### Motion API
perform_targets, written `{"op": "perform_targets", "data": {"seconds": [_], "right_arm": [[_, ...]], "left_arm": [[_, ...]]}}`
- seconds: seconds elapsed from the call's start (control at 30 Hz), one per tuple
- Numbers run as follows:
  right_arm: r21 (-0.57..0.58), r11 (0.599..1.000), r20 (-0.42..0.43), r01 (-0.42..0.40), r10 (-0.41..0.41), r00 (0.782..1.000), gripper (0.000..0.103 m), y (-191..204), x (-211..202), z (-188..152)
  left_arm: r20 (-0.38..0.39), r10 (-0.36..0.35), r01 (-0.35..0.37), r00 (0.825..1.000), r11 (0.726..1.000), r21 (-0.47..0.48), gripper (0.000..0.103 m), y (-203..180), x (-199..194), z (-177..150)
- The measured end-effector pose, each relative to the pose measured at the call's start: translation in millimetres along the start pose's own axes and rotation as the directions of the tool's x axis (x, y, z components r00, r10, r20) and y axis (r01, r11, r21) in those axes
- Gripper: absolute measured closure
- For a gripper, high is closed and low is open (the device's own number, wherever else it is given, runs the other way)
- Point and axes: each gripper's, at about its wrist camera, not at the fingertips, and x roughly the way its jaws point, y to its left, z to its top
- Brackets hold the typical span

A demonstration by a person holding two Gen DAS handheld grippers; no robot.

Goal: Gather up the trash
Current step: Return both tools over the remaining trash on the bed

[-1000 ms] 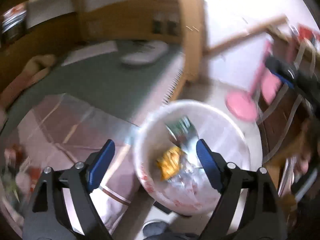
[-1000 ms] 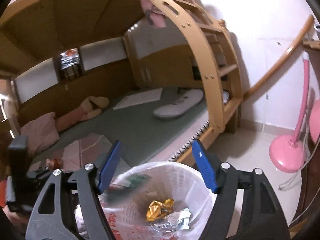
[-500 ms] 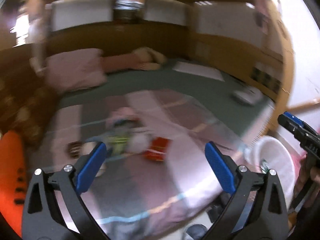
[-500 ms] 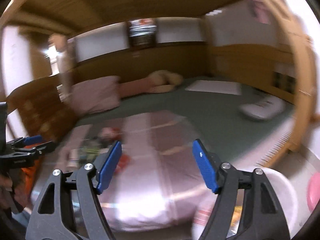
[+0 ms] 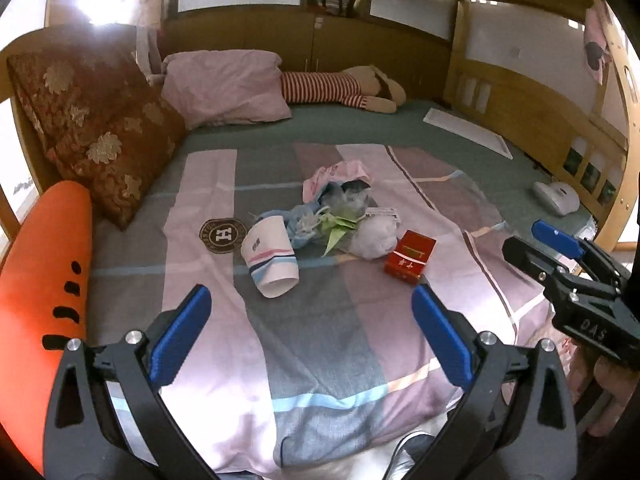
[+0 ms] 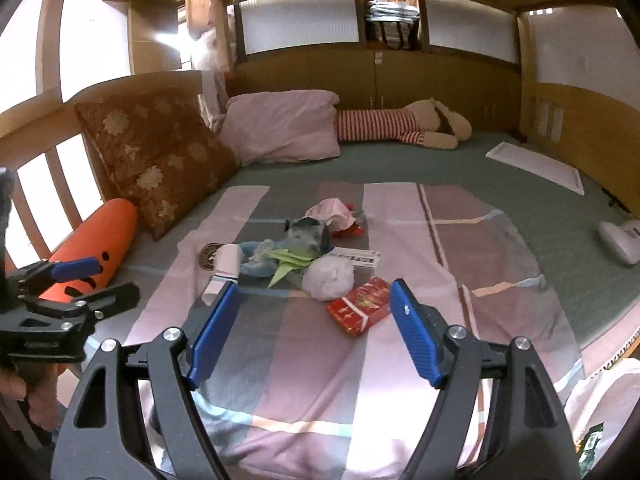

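Left gripper (image 5: 312, 334) jaws wide apart, empty; trash pile (image 5: 332, 220) on blanket (image 5: 320, 340) ahead, paper cup (image 5: 270, 256) nearest. Right gripper (image 6: 314, 330) jaws apart, empty; red box (image 6: 360, 310) just beyond tips.

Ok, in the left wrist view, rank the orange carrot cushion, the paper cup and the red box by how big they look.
Largest to smallest as they appear:
1. orange carrot cushion, though it lies nearest the camera at the edge, which inflates it
2. paper cup
3. red box, only slightly smaller than the cup
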Motion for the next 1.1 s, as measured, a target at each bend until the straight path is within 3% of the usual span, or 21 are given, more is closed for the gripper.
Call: {"op": "perform_targets", "data": {"seconds": [1.1], "right_arm": [[-0.001, 1.000, -0.012, -0.011, 0.011, 1.000, 0.027, 0.9, 5.6, -2.8]], "left_arm": [[-0.034, 0.011, -0.012, 0.999, 1.000, -0.019, 0.003, 6.7, 8.9, -3.1]]}}
